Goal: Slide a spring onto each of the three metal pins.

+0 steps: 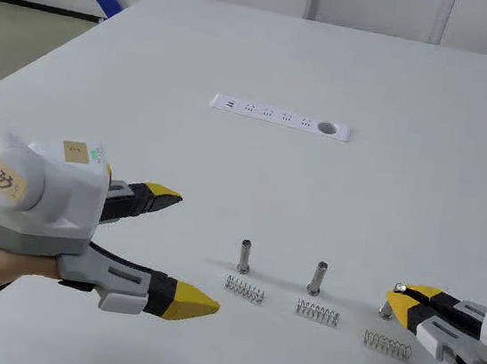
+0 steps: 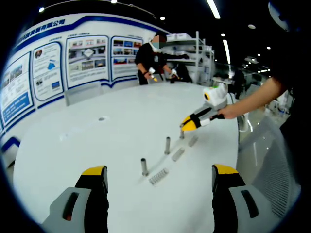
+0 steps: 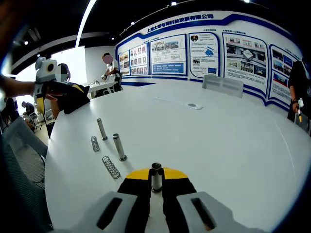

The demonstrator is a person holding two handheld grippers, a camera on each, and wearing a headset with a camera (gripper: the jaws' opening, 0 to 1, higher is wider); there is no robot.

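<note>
Pinching the rightmost pin [image 1: 385, 310] just under its head, the right claw [image 1: 399, 298] has its jaws pressed together on the metal. The left claw [image 1: 179, 247] hangs spread wide and empty over the worktop [image 1: 147, 97], well apart from the row. The left pin [image 1: 244, 256] and middle pin [image 1: 318, 278] stand upright and untouched. Each of the 3 pins has a spring lying flat just in front of it: the left spring [image 1: 245, 289], middle spring [image 1: 317, 313] and right spring [image 1: 387, 345]. No spring is on a pin yet, so this looks like the opening step, steadying the 1st pin. Whether the pin is lifted or standing I cannot tell. Next, the left claw would need to close on a spring, probably the right spring, and line its bore up with the pin's top. The grip so high on the pin may need to drop lower to let the coil pass. The right gripper view shows the pin's cap clear above the yellow tips, which the head view leaves cramped at its edge. The left gripper view looks along the row and catches a person [image 2: 146, 60] at the far end. The head view adds a white power strip [image 1: 279, 117] further back.
</note>
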